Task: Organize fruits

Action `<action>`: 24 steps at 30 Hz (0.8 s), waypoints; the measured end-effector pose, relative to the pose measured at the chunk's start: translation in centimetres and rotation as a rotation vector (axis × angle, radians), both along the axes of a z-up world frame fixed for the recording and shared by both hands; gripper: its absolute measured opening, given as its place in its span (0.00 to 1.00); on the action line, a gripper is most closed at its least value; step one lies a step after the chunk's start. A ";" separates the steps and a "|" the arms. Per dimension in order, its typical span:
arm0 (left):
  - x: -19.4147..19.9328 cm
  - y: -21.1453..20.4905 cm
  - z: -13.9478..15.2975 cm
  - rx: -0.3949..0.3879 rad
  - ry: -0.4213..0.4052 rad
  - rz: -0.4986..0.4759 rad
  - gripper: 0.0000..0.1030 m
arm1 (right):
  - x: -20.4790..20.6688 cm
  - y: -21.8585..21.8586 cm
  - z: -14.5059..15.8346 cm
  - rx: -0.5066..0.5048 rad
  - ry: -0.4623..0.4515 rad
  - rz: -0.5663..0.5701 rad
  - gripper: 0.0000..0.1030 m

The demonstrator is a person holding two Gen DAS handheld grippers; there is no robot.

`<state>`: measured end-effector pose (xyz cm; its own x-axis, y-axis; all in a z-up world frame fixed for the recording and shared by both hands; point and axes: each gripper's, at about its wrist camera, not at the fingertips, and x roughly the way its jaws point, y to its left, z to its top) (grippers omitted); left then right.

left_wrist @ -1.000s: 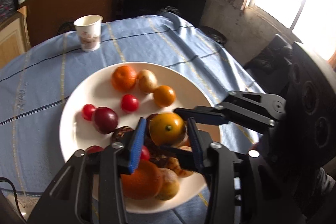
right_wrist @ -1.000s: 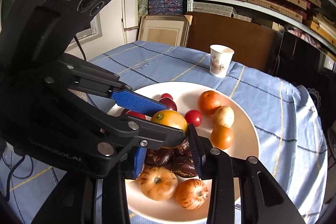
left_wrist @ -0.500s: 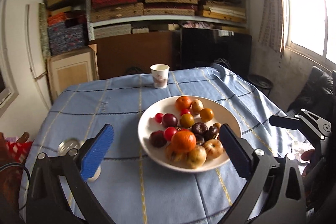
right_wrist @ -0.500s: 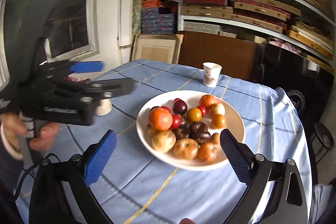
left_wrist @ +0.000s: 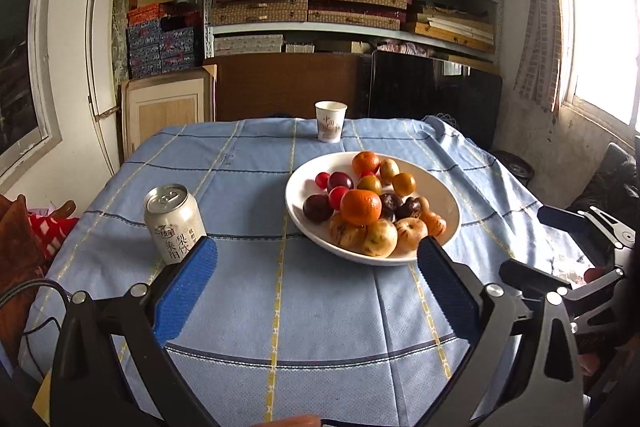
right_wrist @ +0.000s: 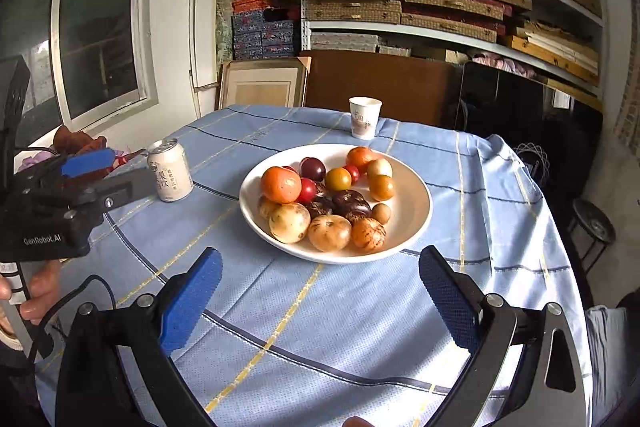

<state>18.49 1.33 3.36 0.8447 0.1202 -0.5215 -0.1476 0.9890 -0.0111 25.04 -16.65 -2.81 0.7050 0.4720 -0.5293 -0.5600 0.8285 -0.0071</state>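
Two tongs: left gripper (left_wrist: 316, 297) and right gripper (right_wrist: 320, 301) both spread wide, empty, short of the plate (right_wrist: 416, 227).
Fruits: heaped on the plate.
Can (left_wrist: 175, 223): left of the plate.
Advice: approach one outer fruit, avoiding the pile.

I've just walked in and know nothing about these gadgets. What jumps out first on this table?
A white plate heaped with fruit sits mid-table on the blue tablecloth, a big orange on the pile's left side. A silver drink can stands off to its left, a paper cup behind it at the far edge. In front, the right gripper has blue-padded jaws spread wide, holding nothing.
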 end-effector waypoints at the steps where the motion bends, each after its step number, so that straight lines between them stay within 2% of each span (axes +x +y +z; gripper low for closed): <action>1: -0.1 0.0 -0.1 0.002 0.002 0.003 0.96 | 0.0 0.0 0.0 -0.003 -0.003 -0.004 0.96; 10: 0.1 -0.3 -1.1 0.008 0.031 -0.010 0.95 | 0.0 0.2 -1.1 -0.043 0.016 -0.003 0.97; 24: 0.4 -1.1 -1.7 0.050 0.058 -0.015 0.96 | 0.1 -1.0 -1.6 -0.050 0.031 -0.017 0.97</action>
<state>18.94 0.27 1.61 0.8150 0.1351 -0.5635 -0.1318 0.9902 0.0468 25.10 -17.65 -4.38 0.6956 0.4325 -0.5737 -0.5463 0.8370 -0.0313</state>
